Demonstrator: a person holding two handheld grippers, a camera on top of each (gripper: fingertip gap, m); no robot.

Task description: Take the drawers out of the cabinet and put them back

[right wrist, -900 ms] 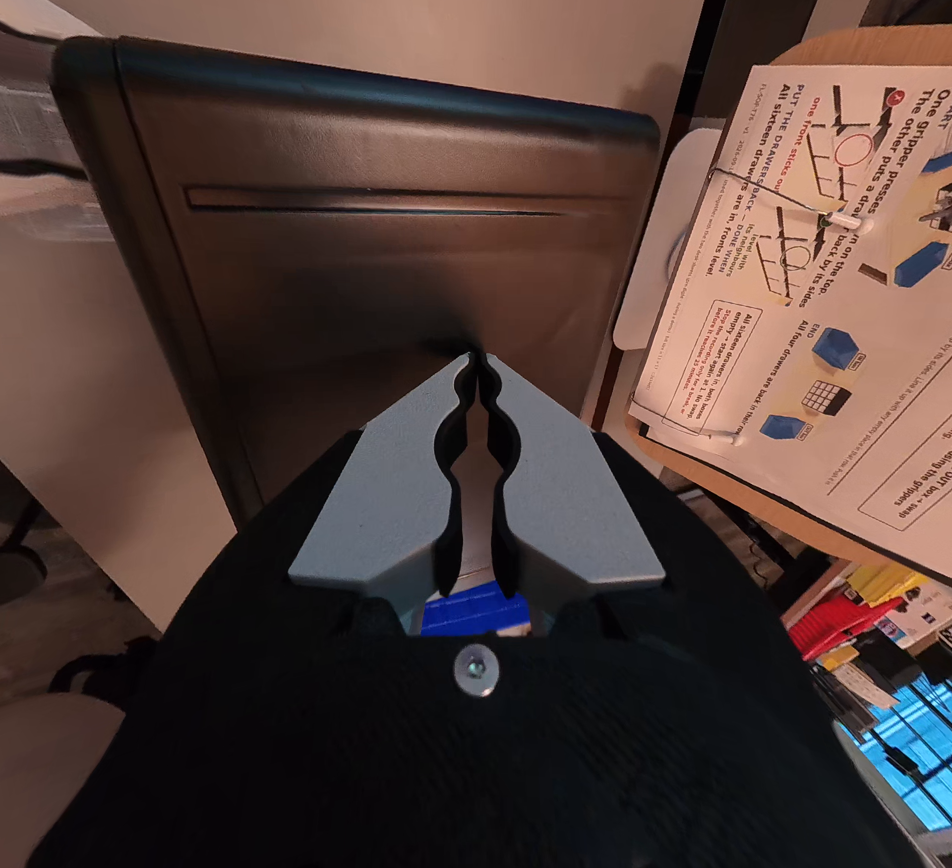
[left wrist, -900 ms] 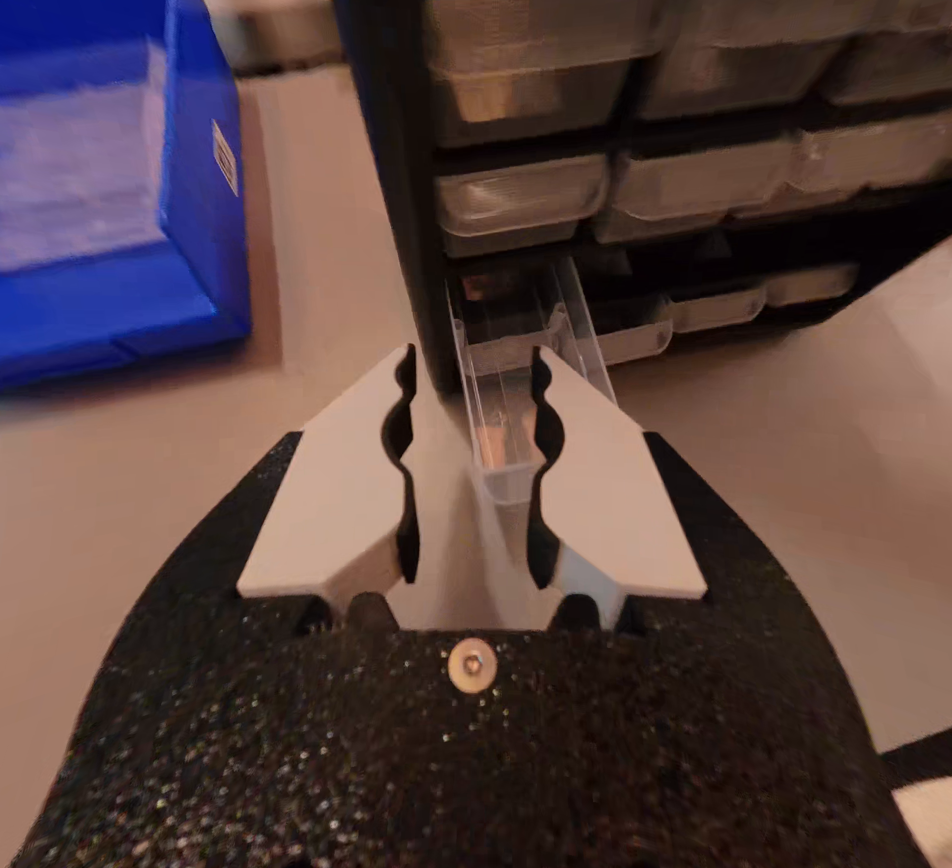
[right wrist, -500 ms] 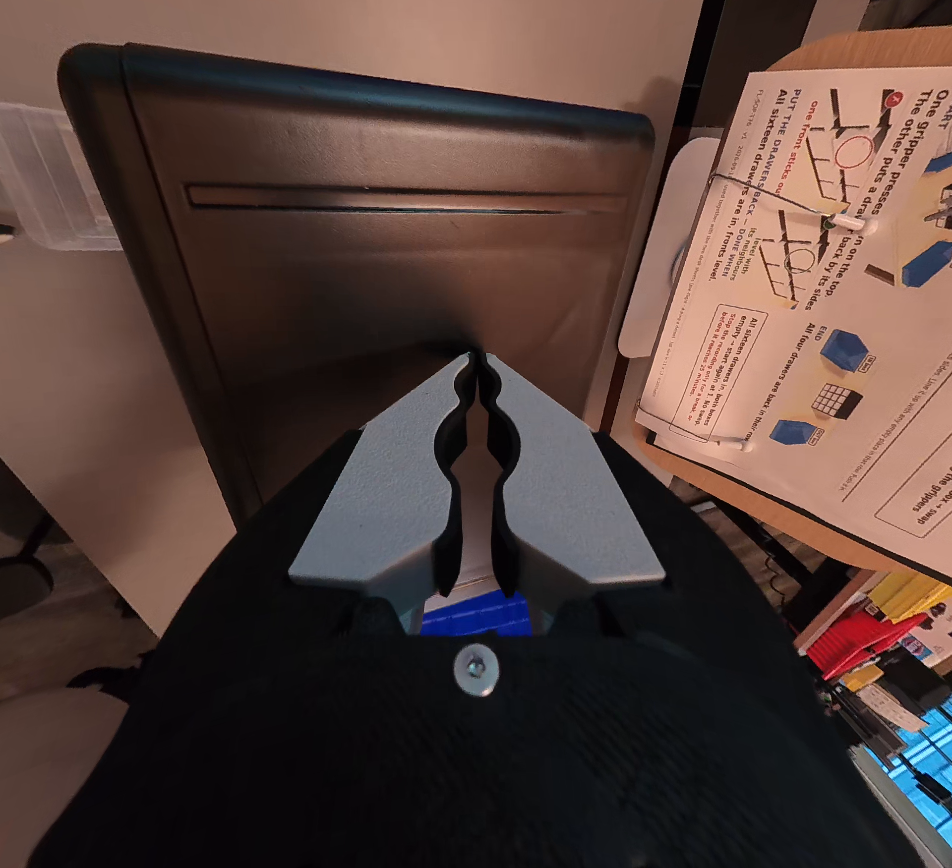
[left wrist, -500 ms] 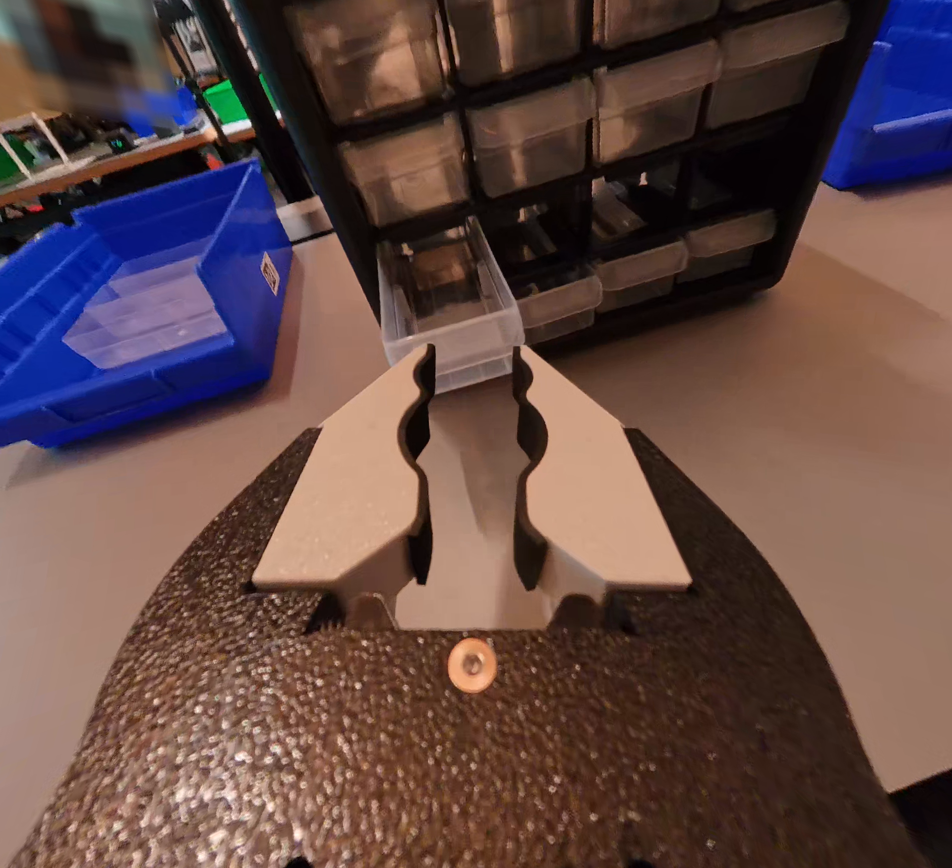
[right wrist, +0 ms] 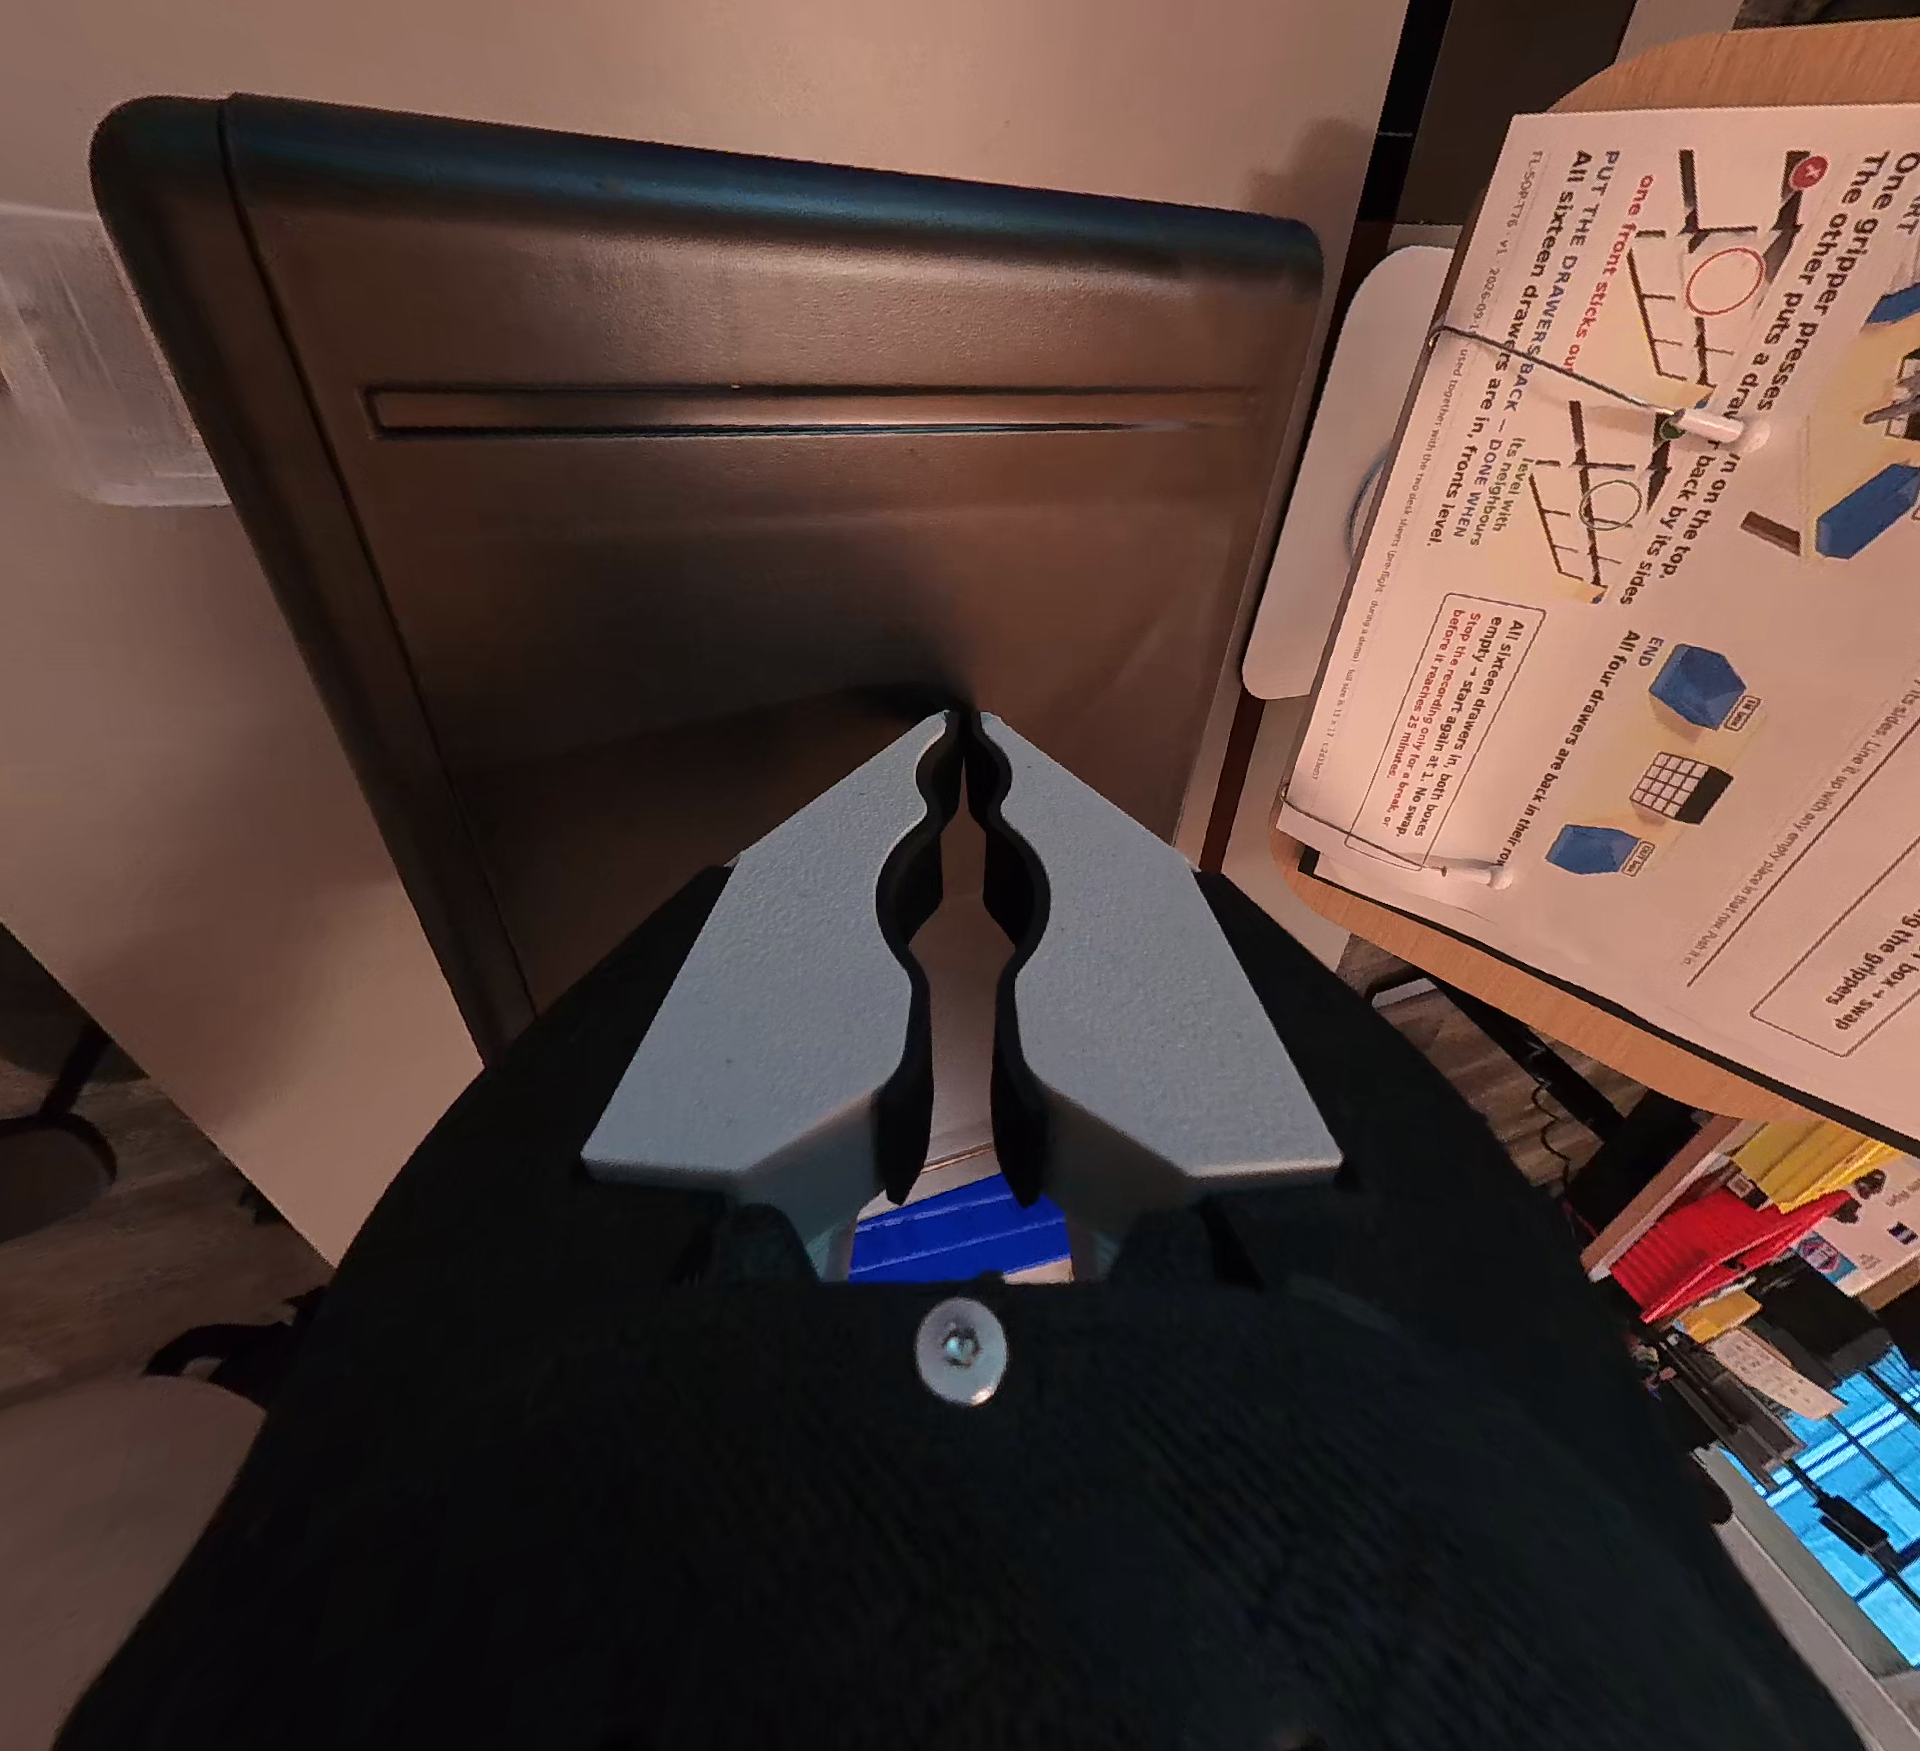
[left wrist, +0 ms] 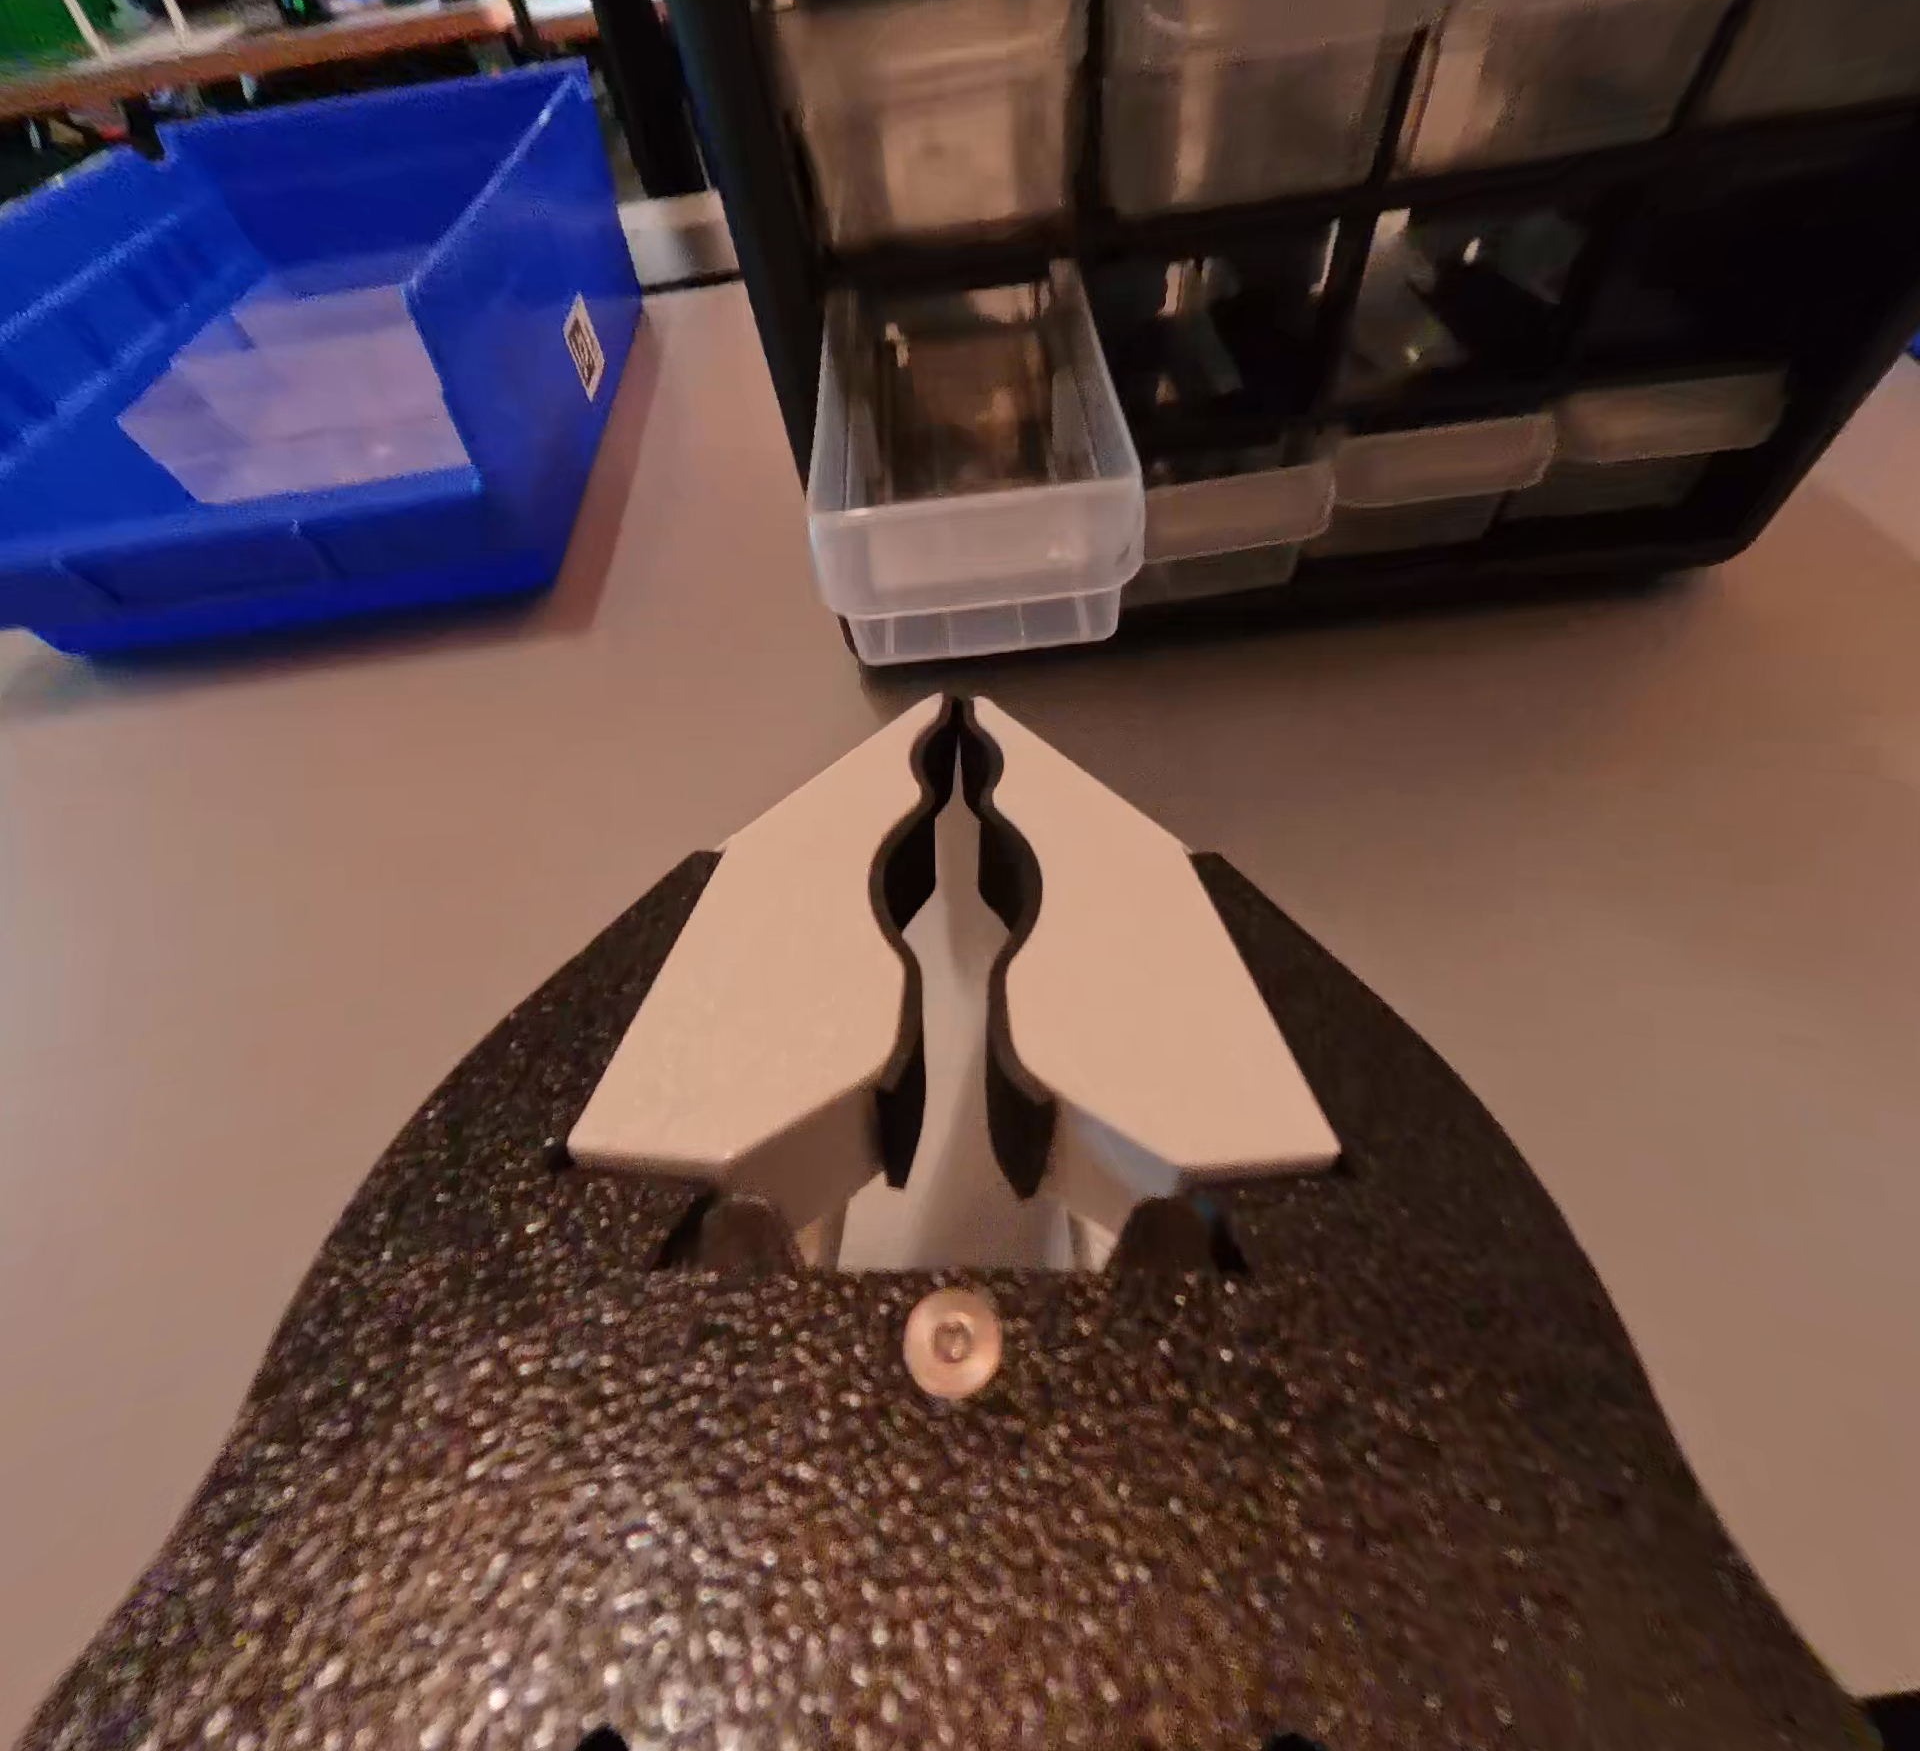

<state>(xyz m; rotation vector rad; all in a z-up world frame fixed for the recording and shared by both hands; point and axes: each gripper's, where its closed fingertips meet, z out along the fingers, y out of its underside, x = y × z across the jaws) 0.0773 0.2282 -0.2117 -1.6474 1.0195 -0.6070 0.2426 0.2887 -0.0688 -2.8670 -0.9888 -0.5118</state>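
Nearby, a blue bin (left wrist: 312, 371) is seen on the tabletop (left wrist: 312, 870) to the left of the black cabinet (left wrist: 1351, 247), with clear drawers (left wrist: 301, 434) lying inside it. One clear drawer (left wrist: 977, 538) is left sticking partway out of the cabinet's lower left slot, while two slots beside it are seen open and dark. No obstacle is found between this drawer and the left gripper (left wrist: 957, 702), which is held low and level just in front of the drawer's front face, jaws clenched on nothing. The right gripper (right wrist: 961, 720) is pressed tips-down on the cabinet's top panel (right wrist: 779, 506), jaws likewise closed and empty. A printed instruction sheet (right wrist: 1662, 506) is propped on a board at the right.
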